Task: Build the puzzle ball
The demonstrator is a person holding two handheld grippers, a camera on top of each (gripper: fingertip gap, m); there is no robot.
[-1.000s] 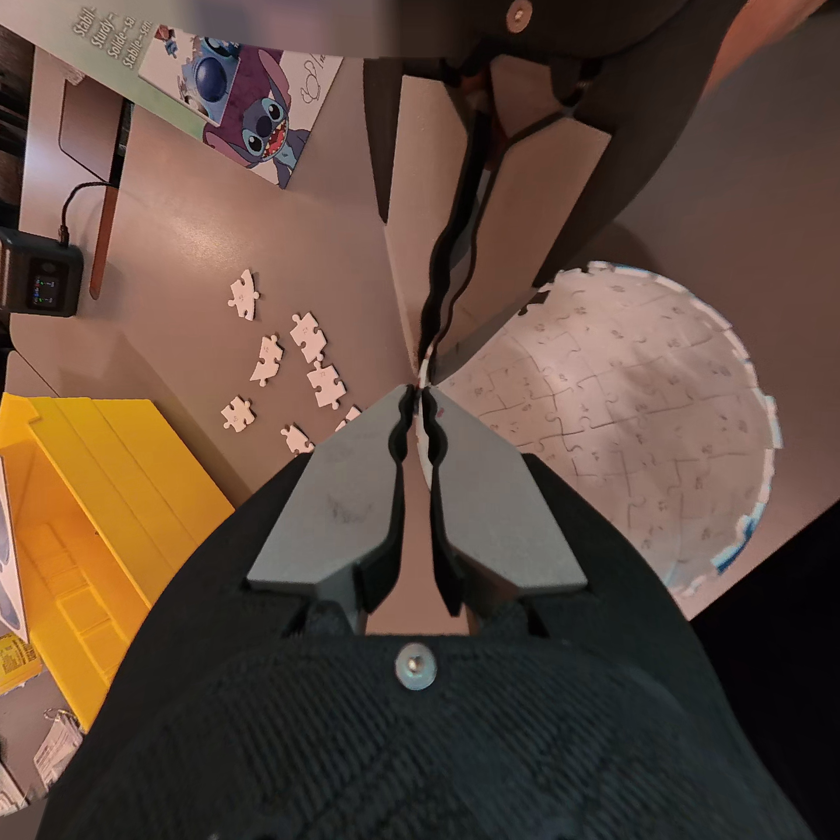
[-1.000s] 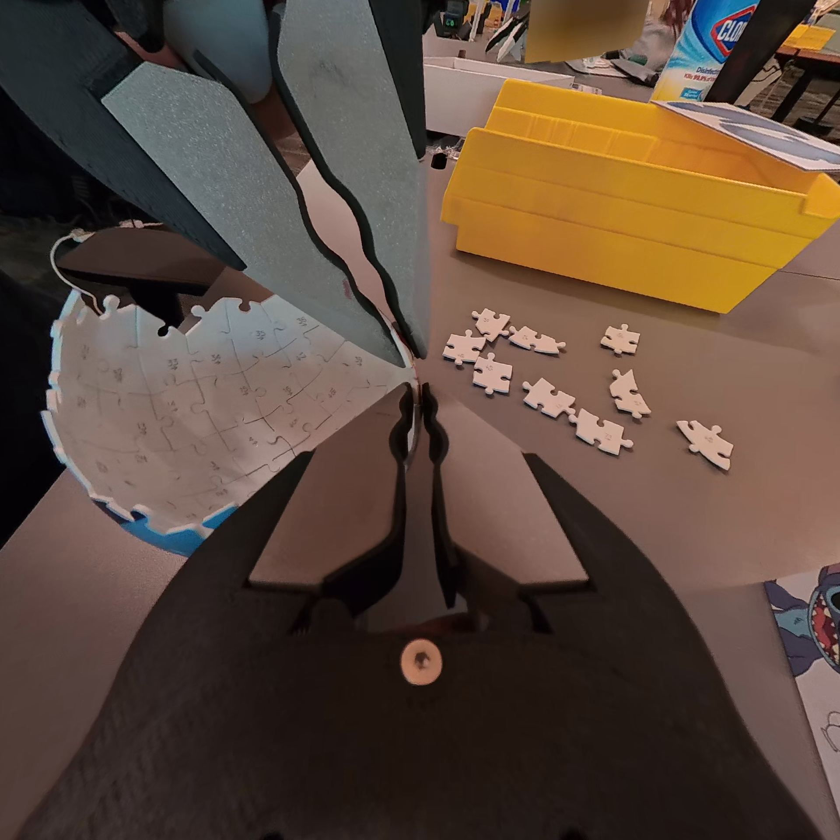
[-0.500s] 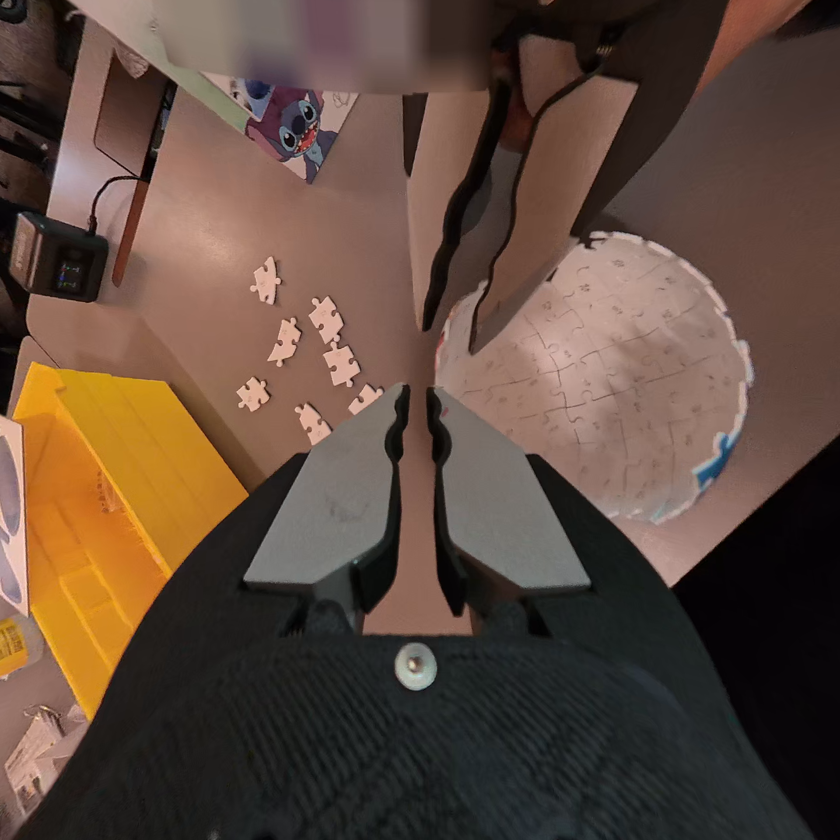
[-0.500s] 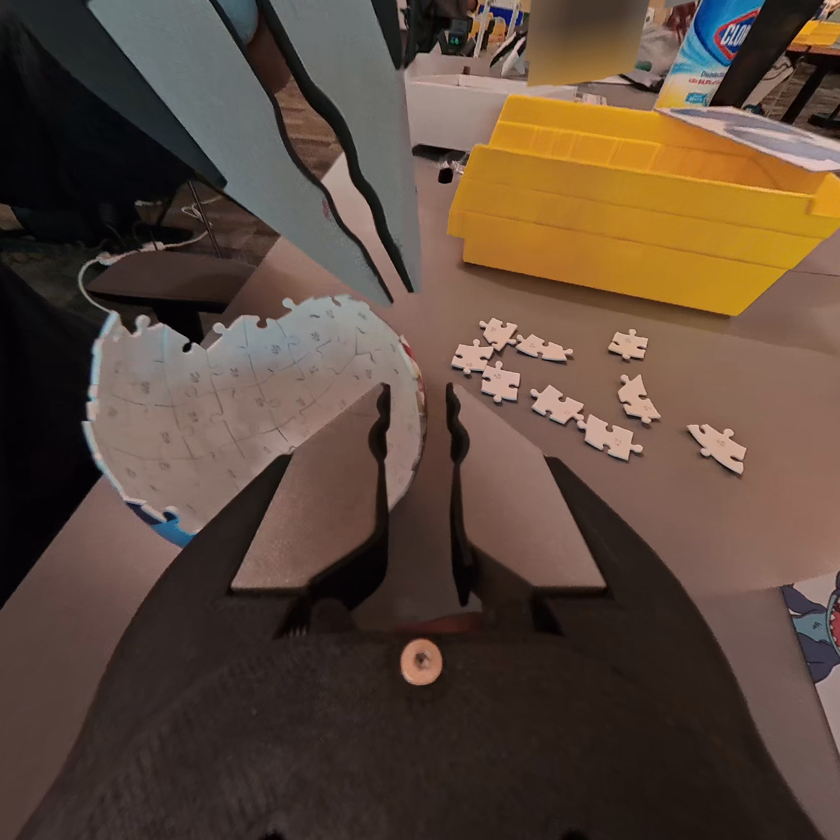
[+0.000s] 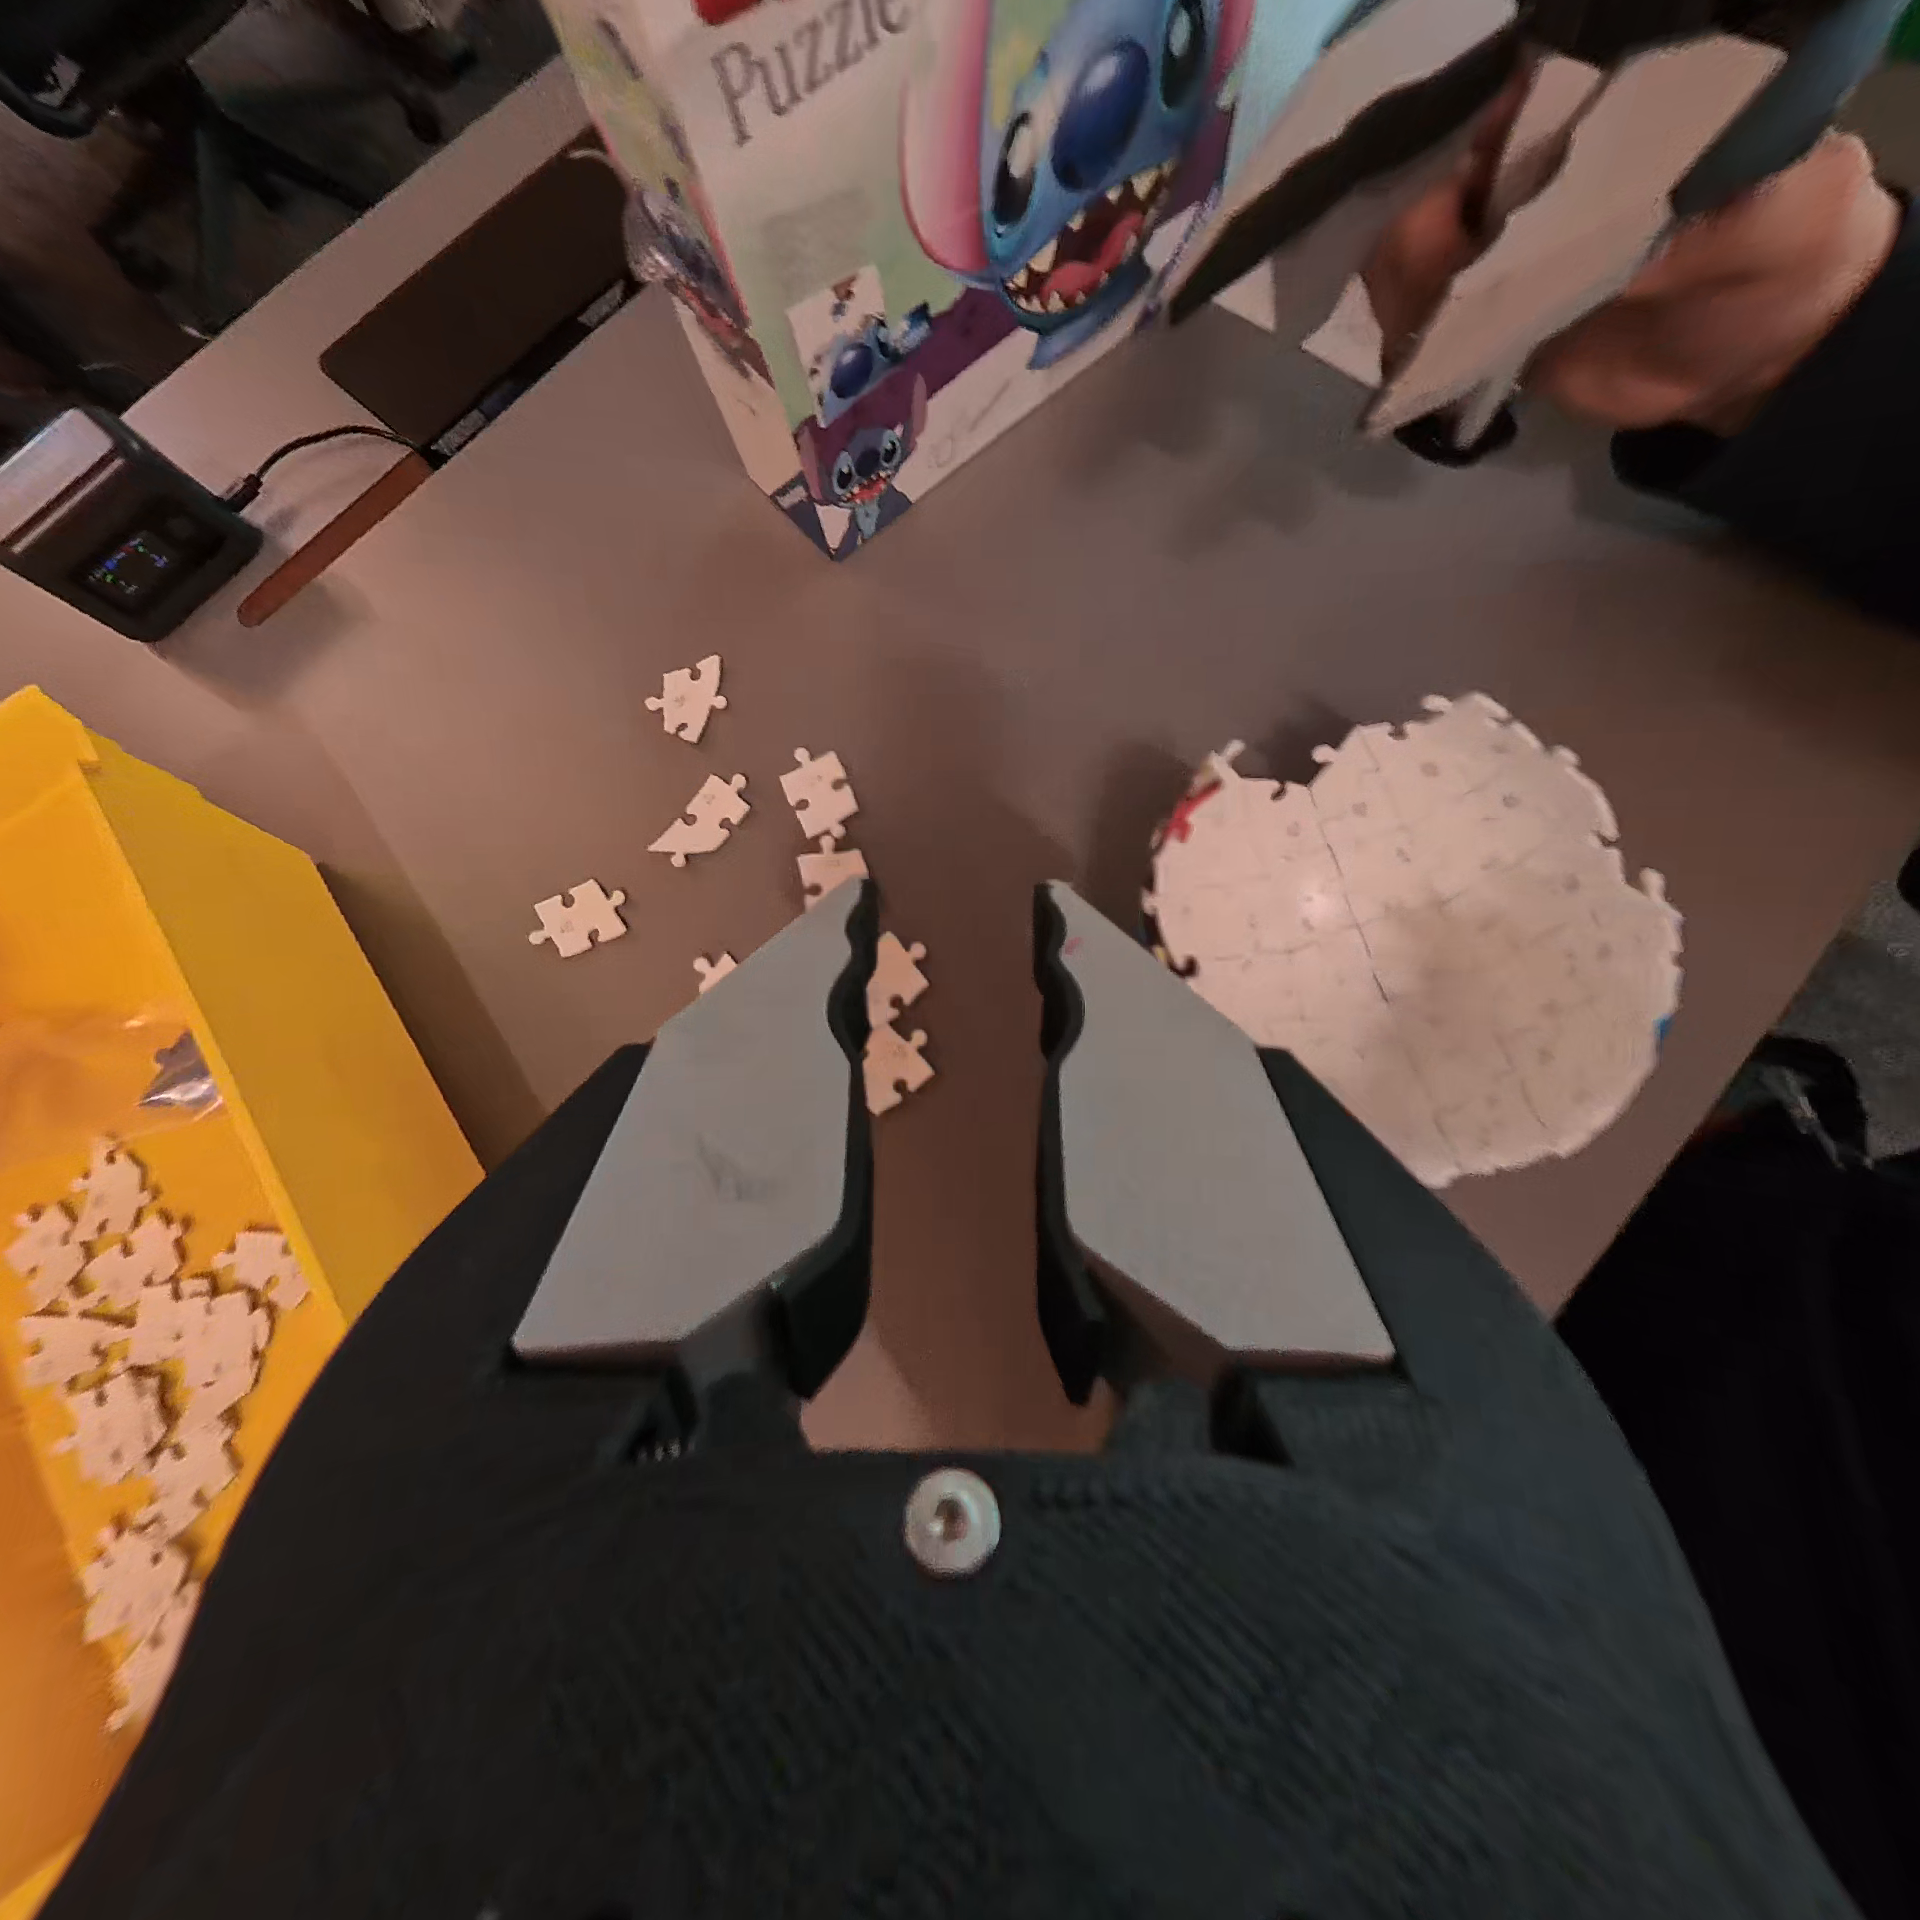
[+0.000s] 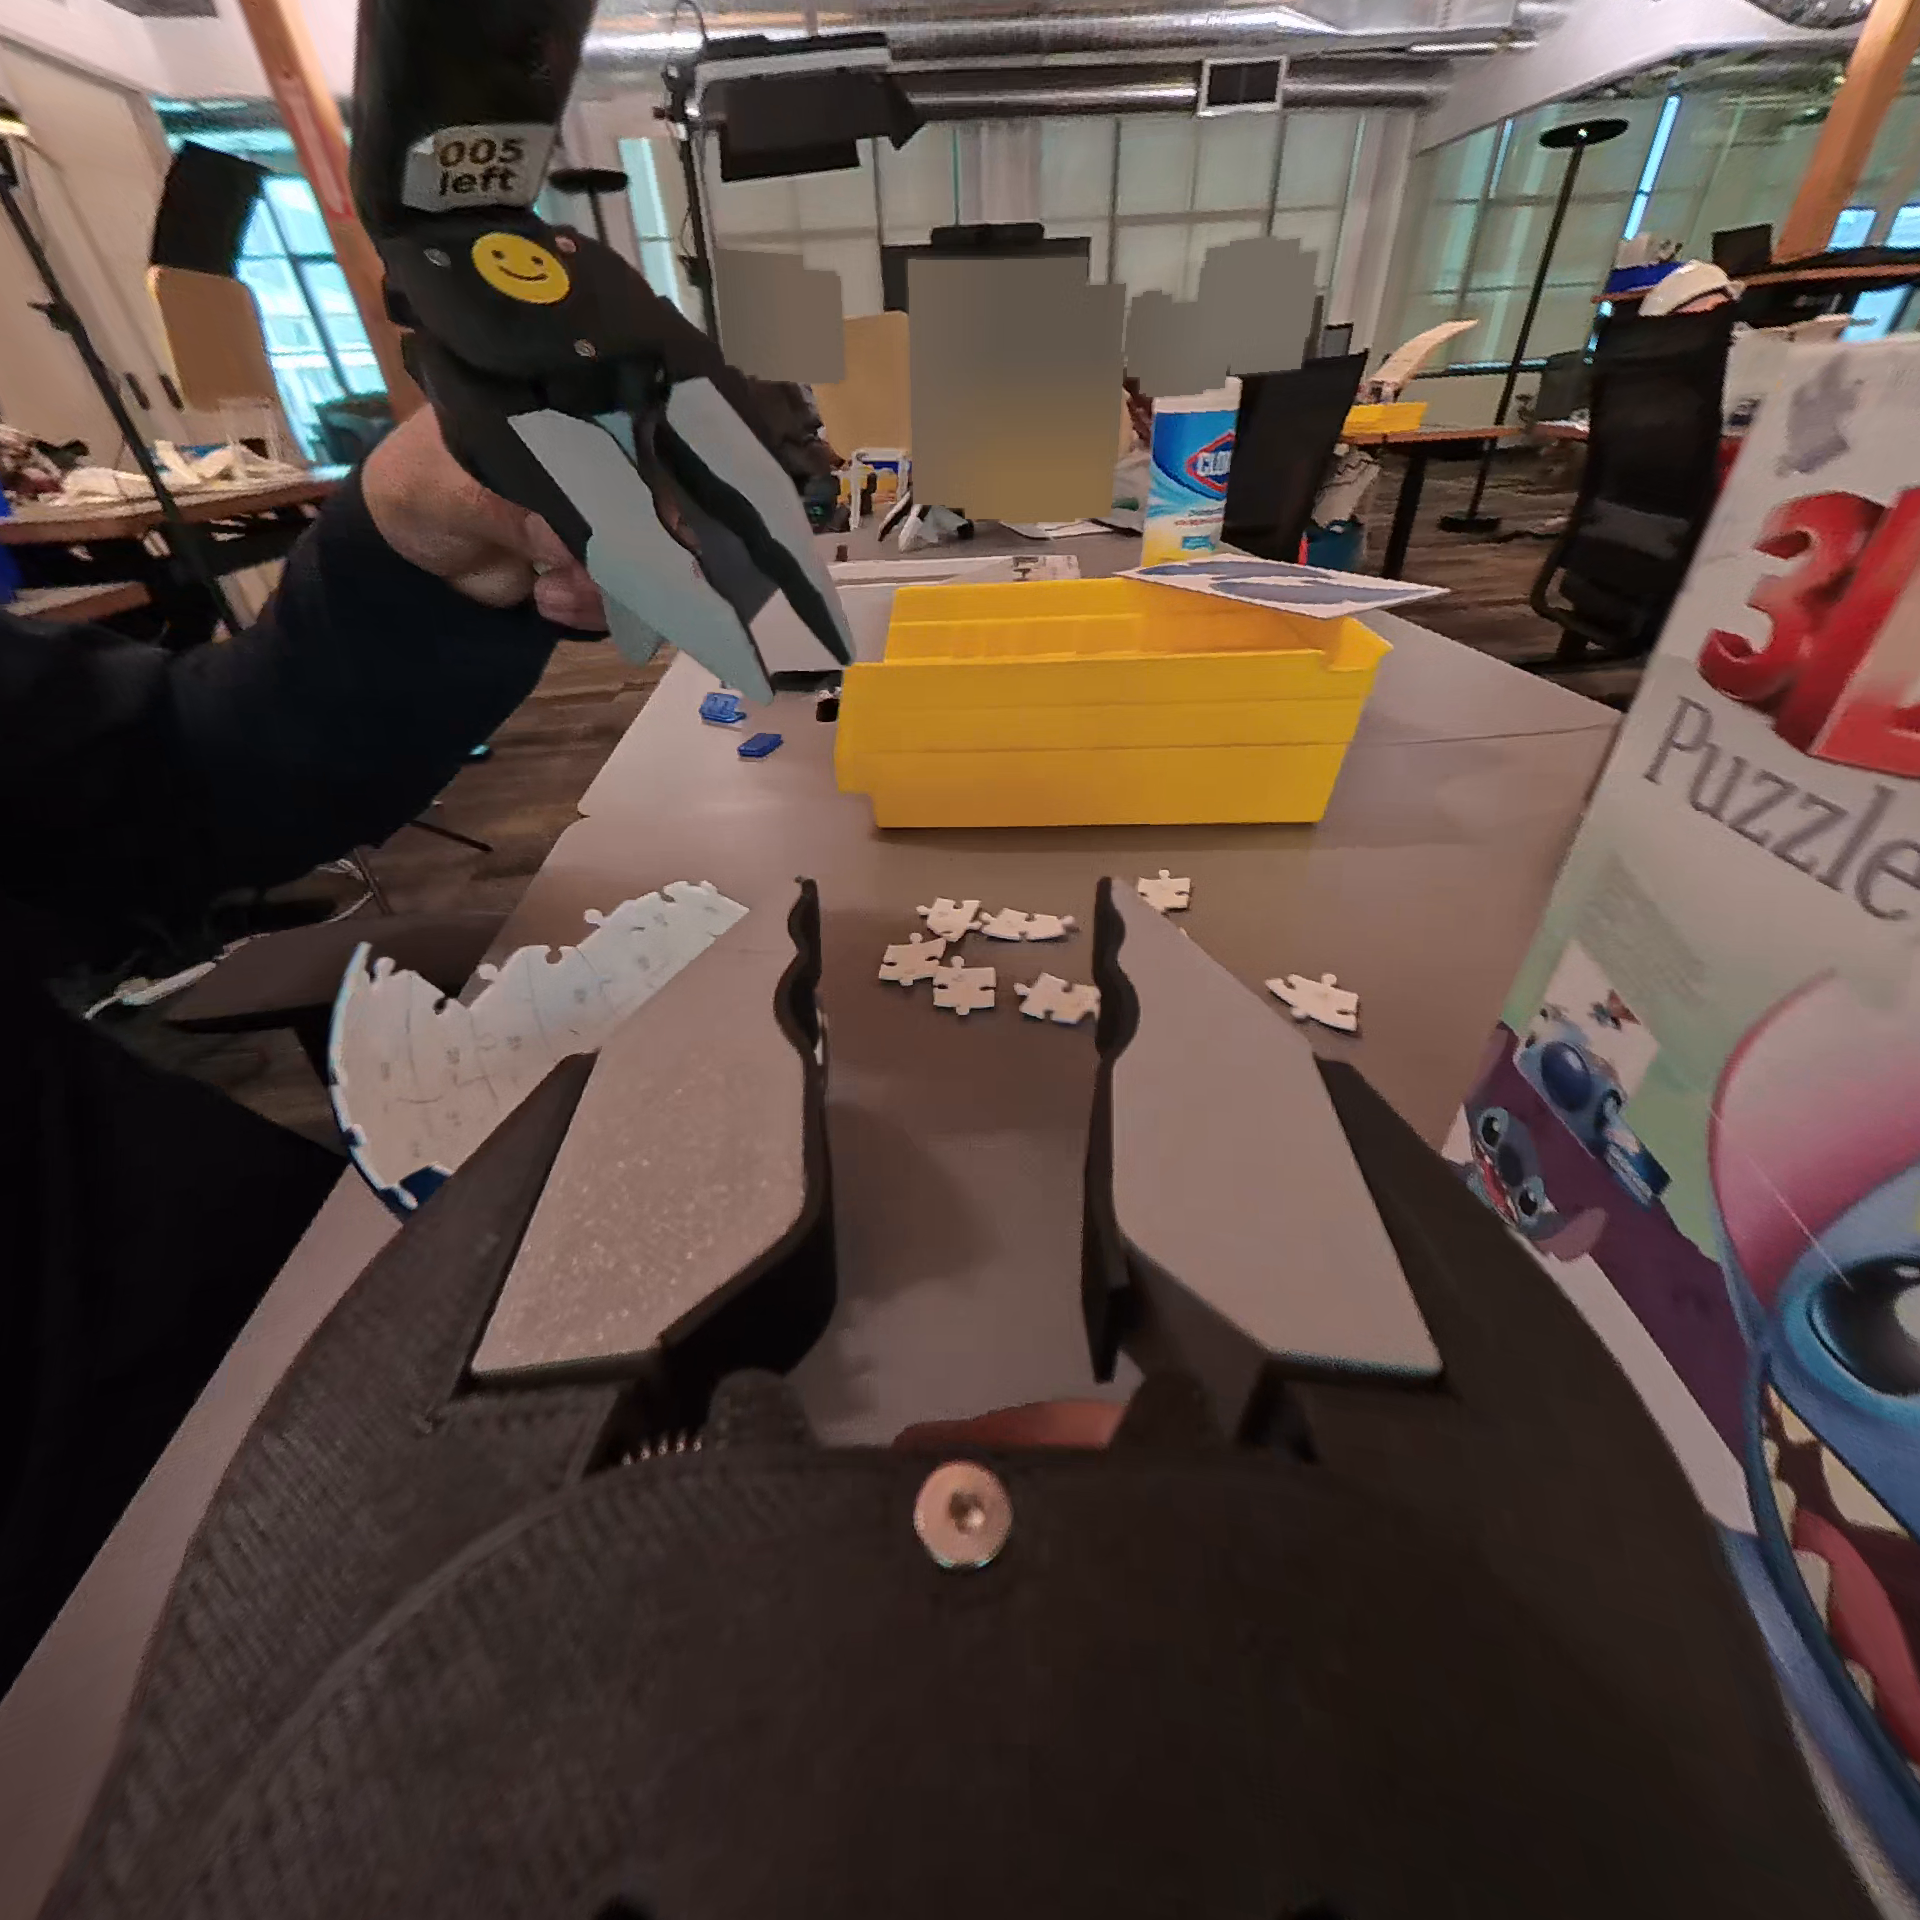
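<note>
Pulled back and lifted clear of the half-built puzzle ball (image 5: 1423,956) since a second ago: both grippers, then pinched shut at its rim, now spread apart and holding nothing. Left gripper (image 5: 954,902) above the grey surface (image 5: 1039,623), jaws parted, bare surface showing between them. Puzzle ball resting on the surface just right of the left gripper's right finger, white inside facing up, ragged rim, blue showing at its far right edge. Loose puzzle pieces (image 5: 707,810) scattered just ahead and left of the left gripper, a couple partly hidden behind its left finger. Yellow bin (image 5: 208,935) farther left, more pieces heaped inside. Puzzle box (image 5: 935,260) upright well ahead. Right gripper (image 6: 956,904) likewise wide open and empty; ball shell (image 6: 499,1018) low at its left, loose pieces straight ahead, yellow bin beyond them, puzzle box close on its right. Left gripper raised high at upper left in the right wrist view, held in a hand (image 6: 457,520).
</note>
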